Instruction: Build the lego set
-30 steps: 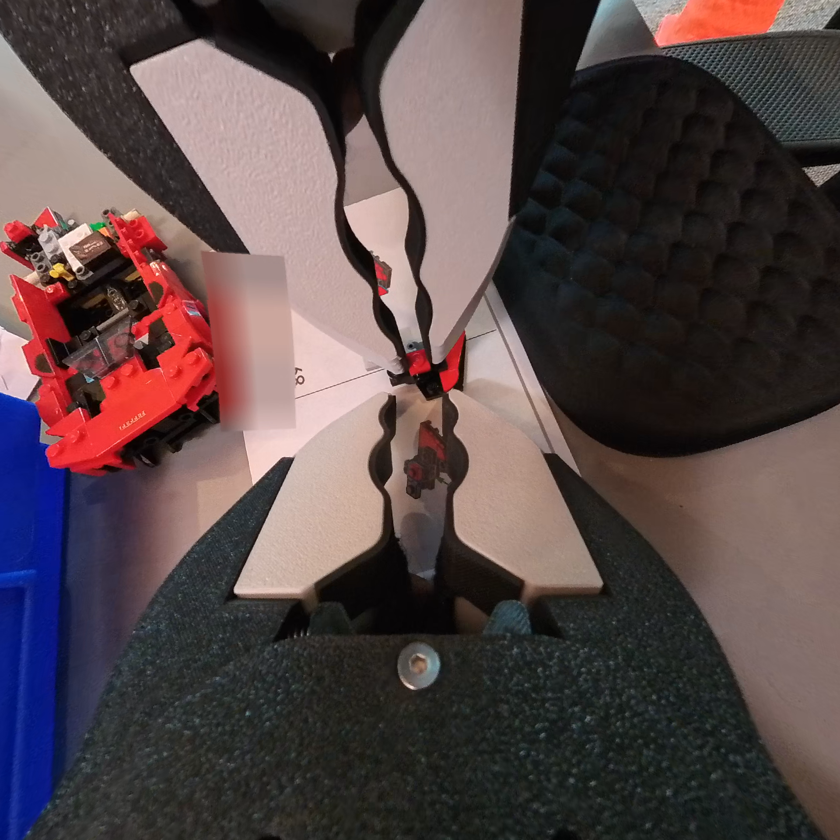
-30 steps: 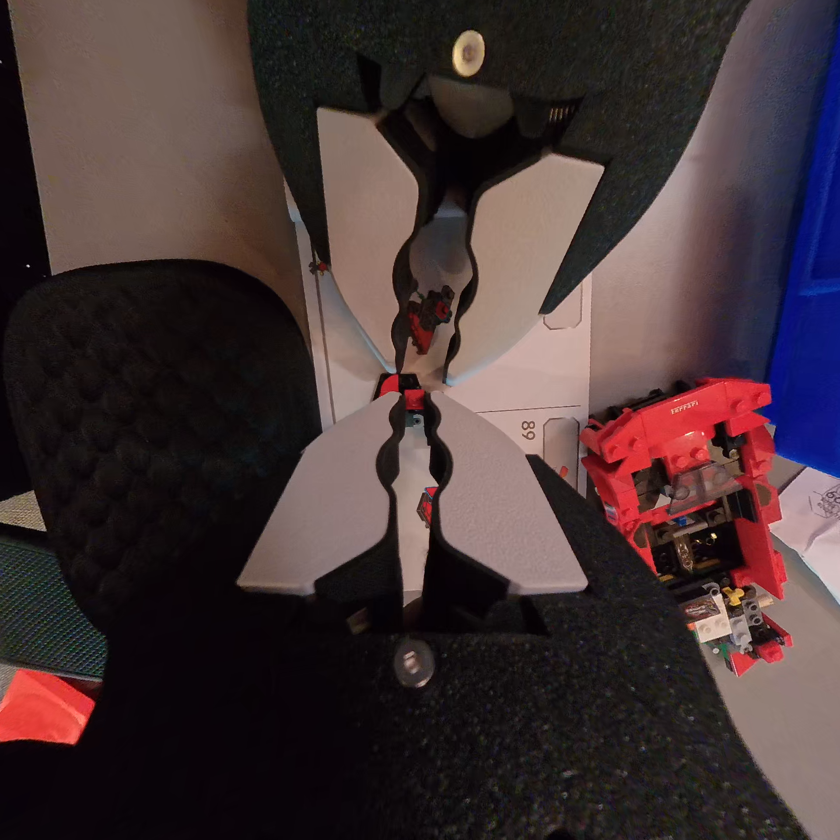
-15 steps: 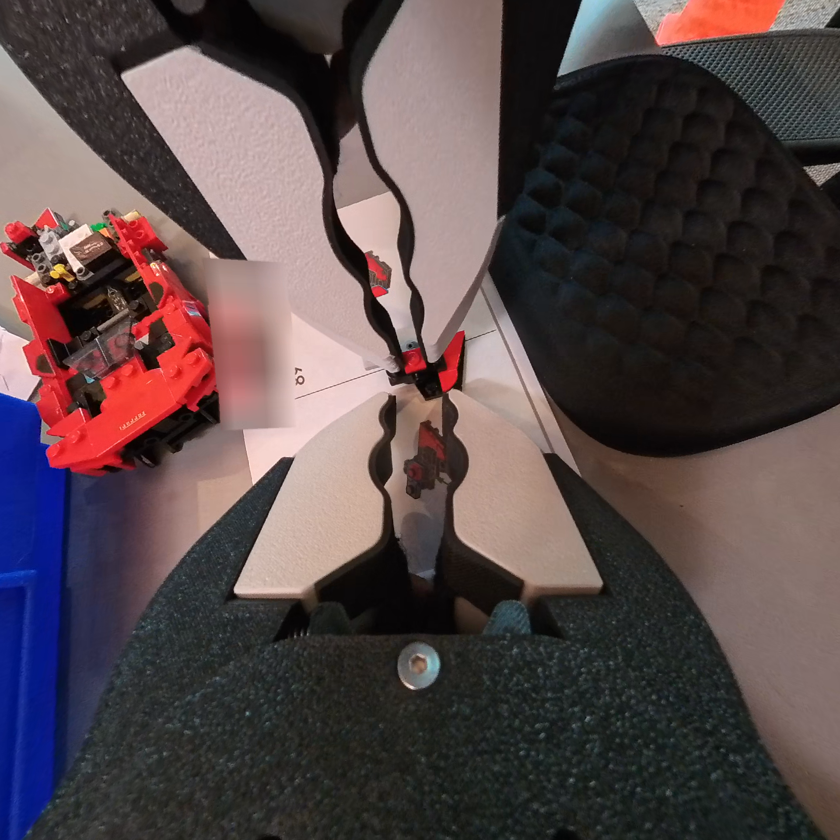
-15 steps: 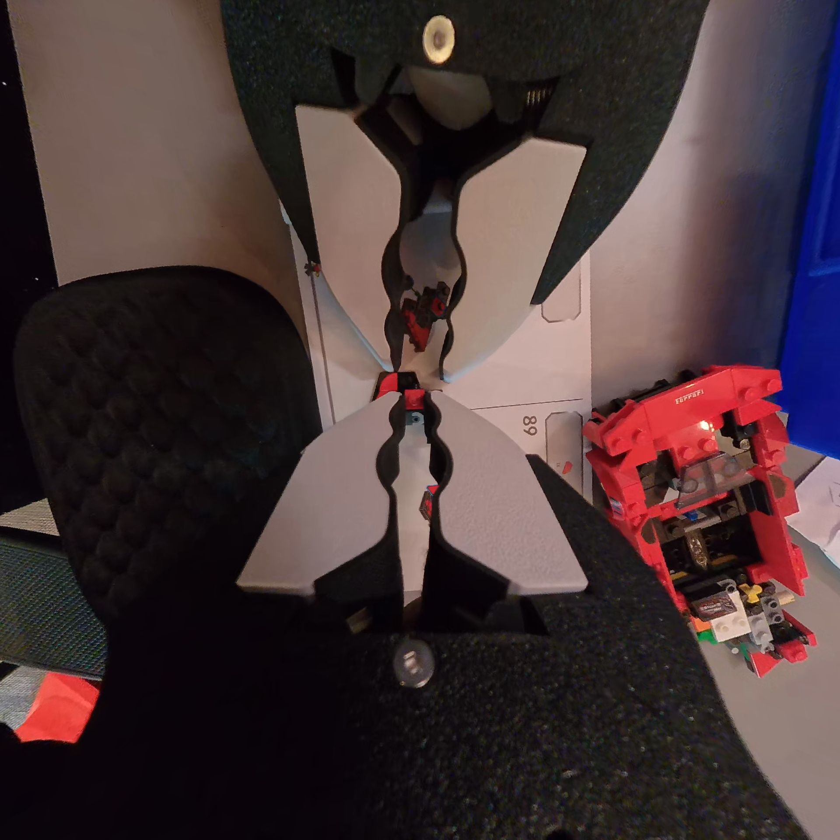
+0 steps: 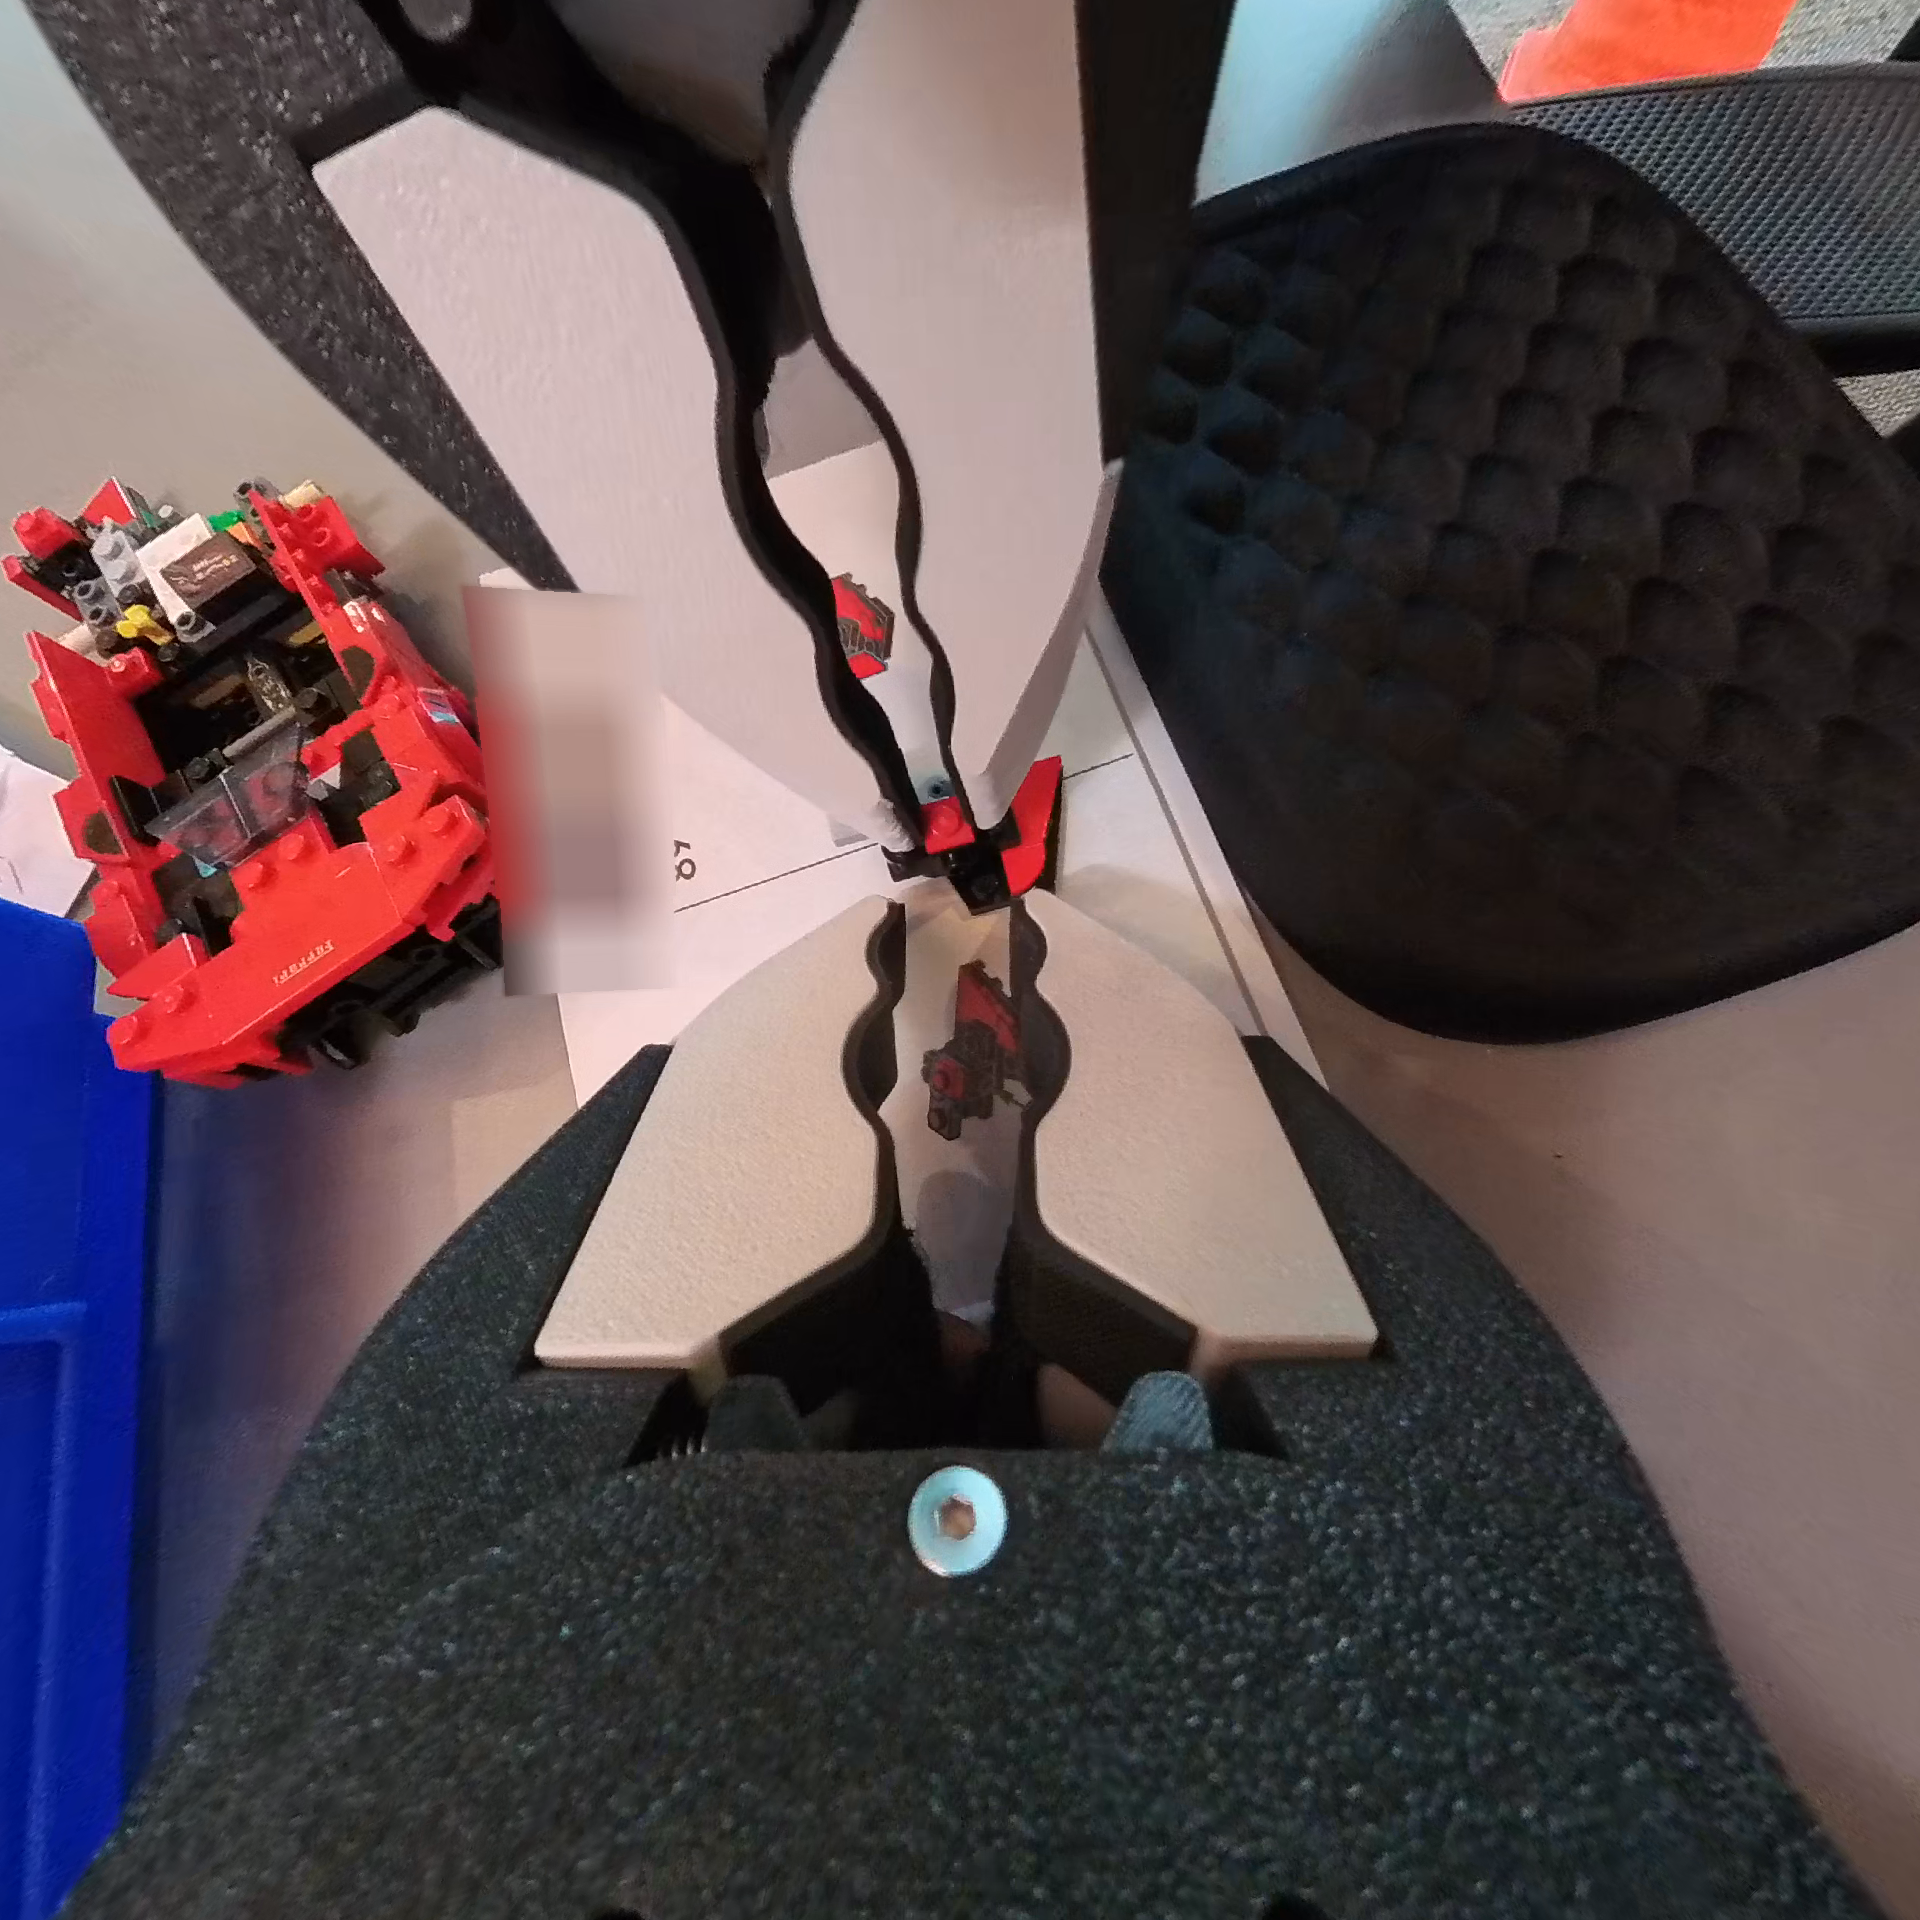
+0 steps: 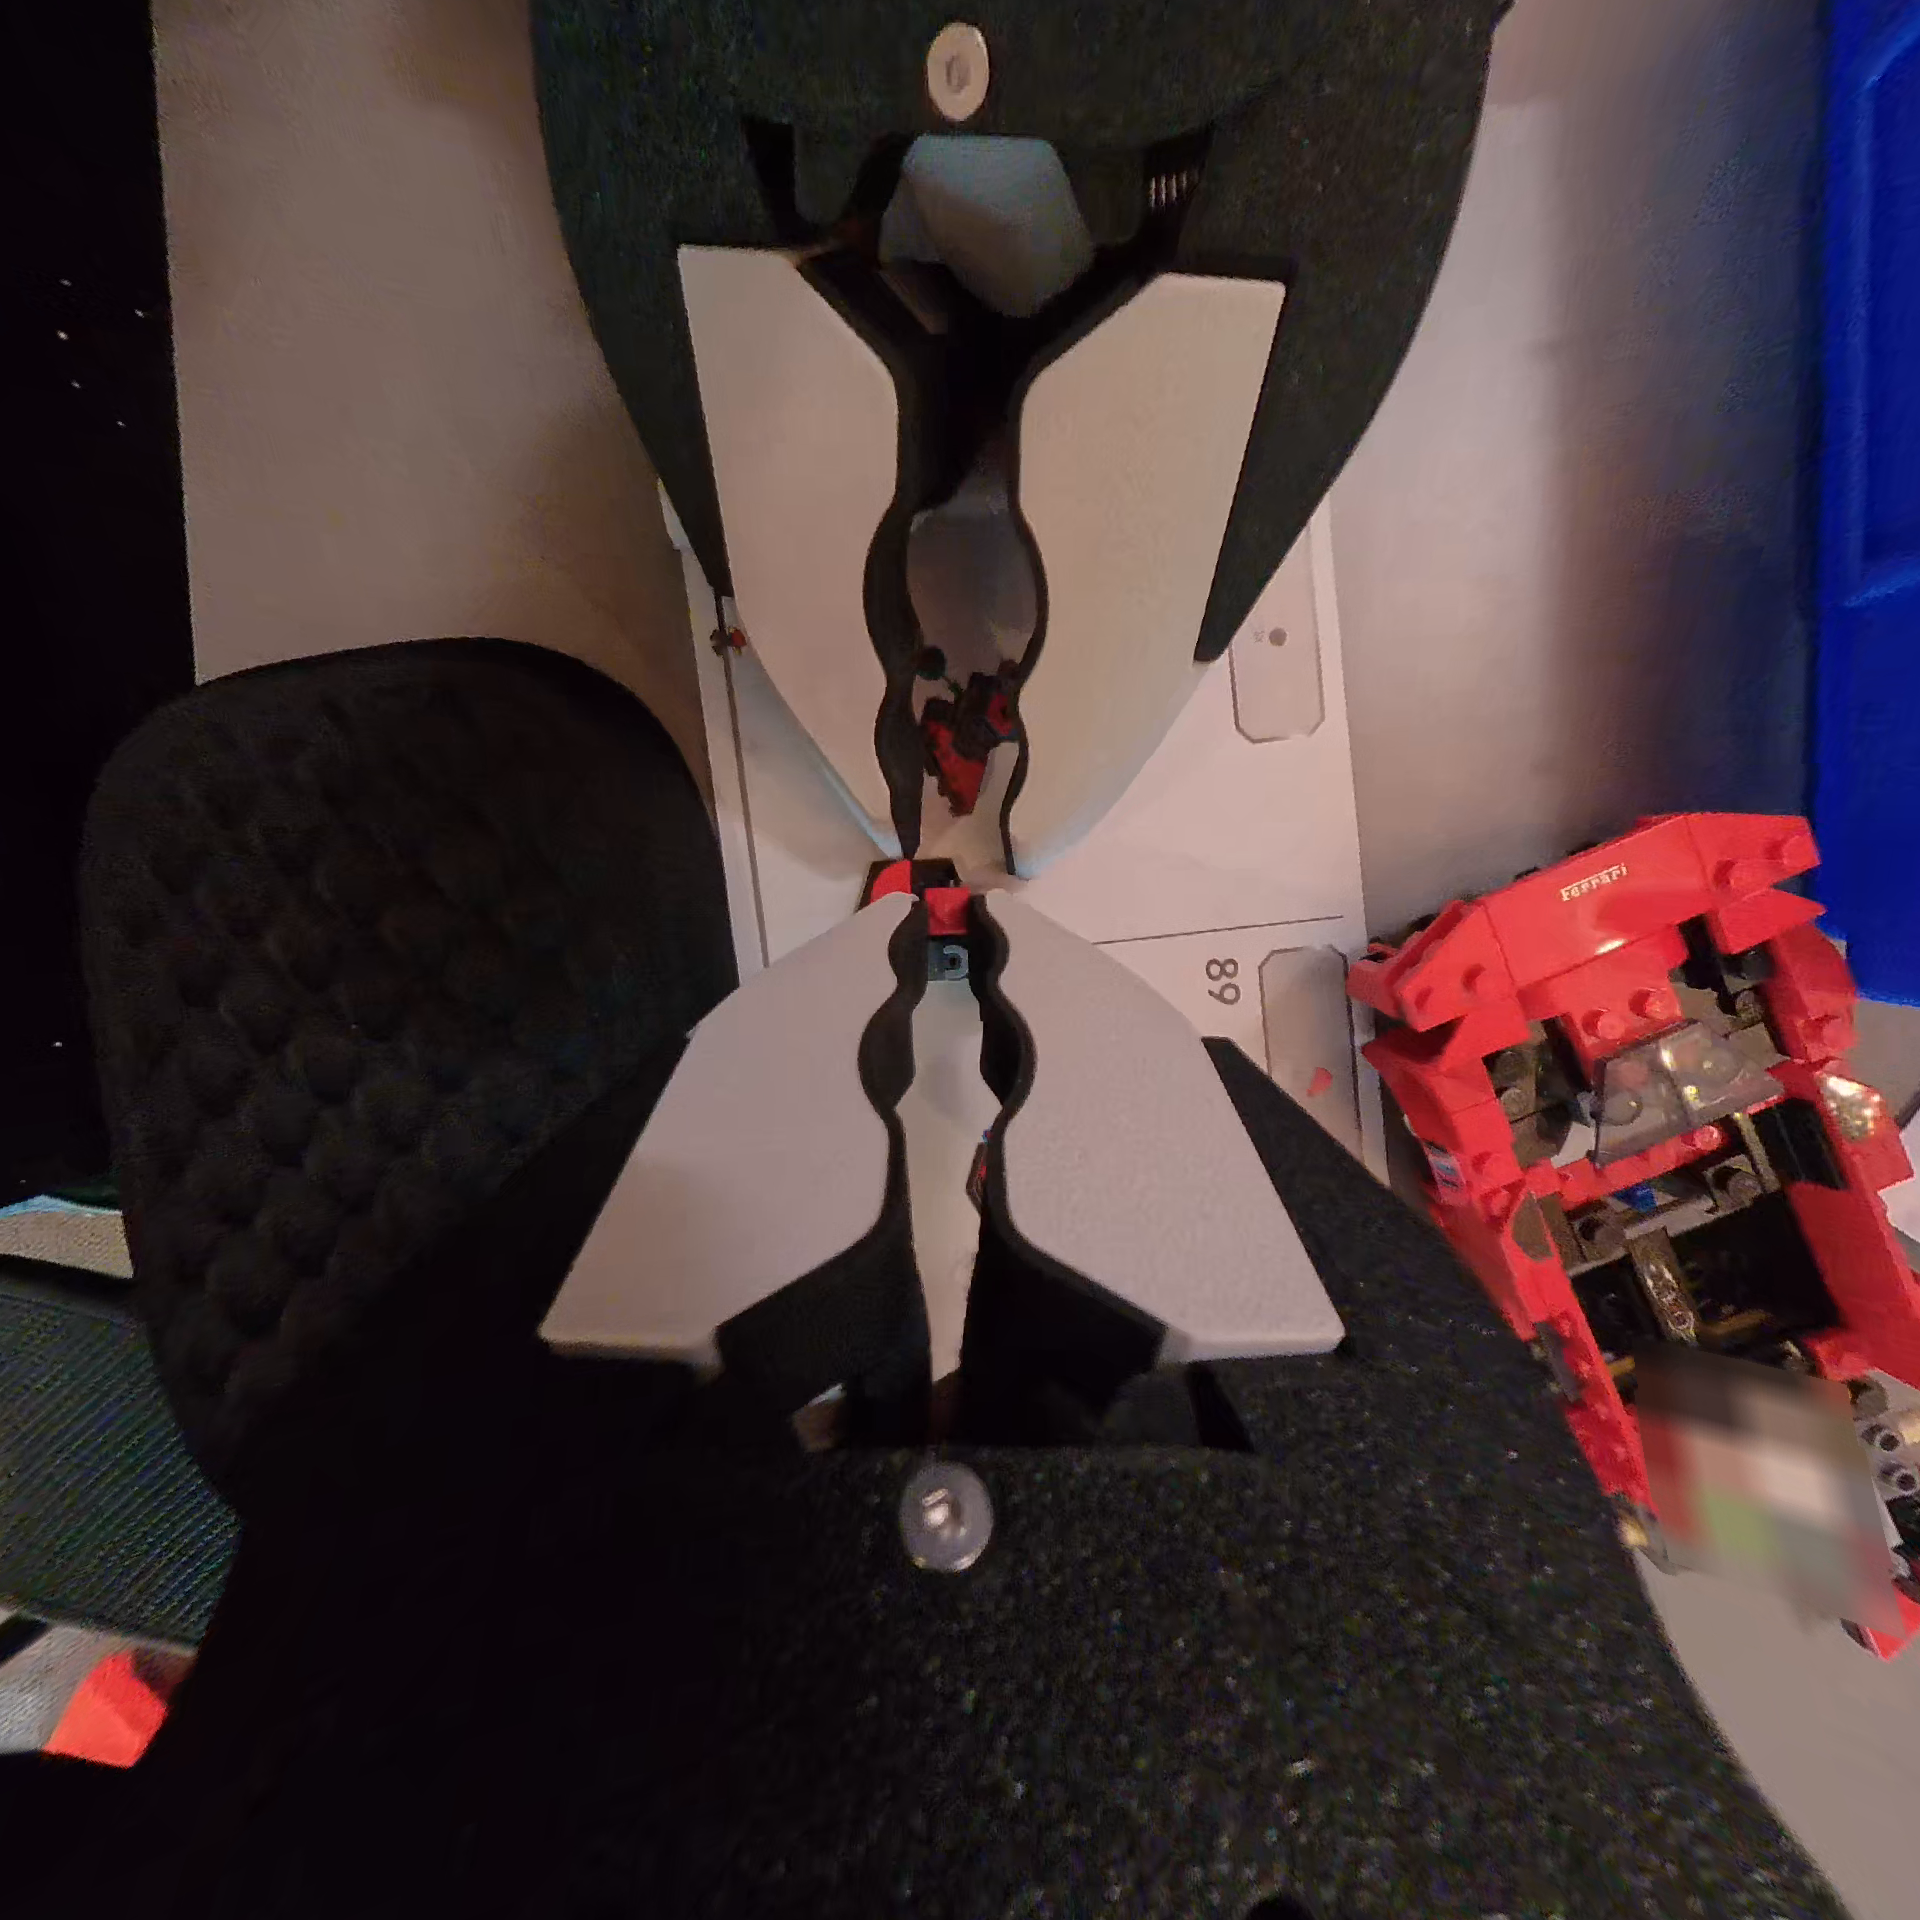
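In the left wrist view, the left gripper (image 5: pixel 961 914) fills the near foreground, its two grey fingers almost together and pinching the black underside of a small red-and-black lego sub-assembly (image 5: pixel 977 842) at their tips. Meeting it from the far side, the right gripper (image 5: pixel 940 805) comes down from the top of the frame, its fingers nipping a red stud piece on top of the same sub-assembly. Both tongs are therefore closed on that one small build, held in the air above the open instruction booklet (image 5: pixel 769 831).

The right wrist view reverses the arrangement: the right gripper (image 6: pixel 945 925) is nearest, clamped on the sub-assembly (image 6: pixel 940 904), with the left gripper (image 6: pixel 961 862) opposite. Only this view shows a small grey piece just behind the red one, between the right fingers.

Beyond the tips, one partly built red lego car (image 5: pixel 239 821) sits on the grey table (image 5: pixel 1558 1299), beside the booklet; in the right wrist view the car (image 6: pixel 1652 1132) is to the right. One blue bin (image 5: pixel 62 1351) stands at the table's edge near the car. One black padded chair back (image 5: pixel 1538 582) lies on the other side of the booklet. Only the left wrist view shows an orange patch (image 5: pixel 1652 36) on the floor at its far top right; the right wrist view shows a red patch (image 6: pixel 104 1704) low on the left.

Counted: two grippers, one held sub-assembly, one car, one booklet, one bin, one chair.
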{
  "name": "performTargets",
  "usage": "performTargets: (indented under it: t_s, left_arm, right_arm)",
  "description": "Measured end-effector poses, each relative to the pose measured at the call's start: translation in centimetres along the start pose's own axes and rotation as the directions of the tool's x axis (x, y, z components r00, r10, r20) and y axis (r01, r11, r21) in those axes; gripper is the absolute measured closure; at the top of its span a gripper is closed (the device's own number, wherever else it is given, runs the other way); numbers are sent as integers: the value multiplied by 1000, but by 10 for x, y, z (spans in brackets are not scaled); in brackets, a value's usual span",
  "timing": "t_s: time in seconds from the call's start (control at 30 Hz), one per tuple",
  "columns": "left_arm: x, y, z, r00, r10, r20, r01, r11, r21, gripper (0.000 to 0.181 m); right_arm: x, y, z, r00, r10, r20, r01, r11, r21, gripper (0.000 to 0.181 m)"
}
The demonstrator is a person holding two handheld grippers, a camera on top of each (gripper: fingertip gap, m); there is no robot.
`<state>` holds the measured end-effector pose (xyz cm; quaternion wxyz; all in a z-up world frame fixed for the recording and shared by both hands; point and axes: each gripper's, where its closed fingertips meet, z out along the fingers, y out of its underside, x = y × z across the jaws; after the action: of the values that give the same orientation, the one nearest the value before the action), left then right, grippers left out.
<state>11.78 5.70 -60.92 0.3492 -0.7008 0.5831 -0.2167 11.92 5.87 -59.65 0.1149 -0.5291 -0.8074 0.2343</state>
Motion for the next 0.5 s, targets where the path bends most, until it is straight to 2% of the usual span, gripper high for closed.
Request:
performTargets:
  t_s: [0.5]
  left_arm:
    - [0, 0, 0, 1000, -1, -1, 1, 1000, 0, 163]
  right_arm:
    - [0, -1, -1, 999, -37, -39, 38, 999, 28, 173]
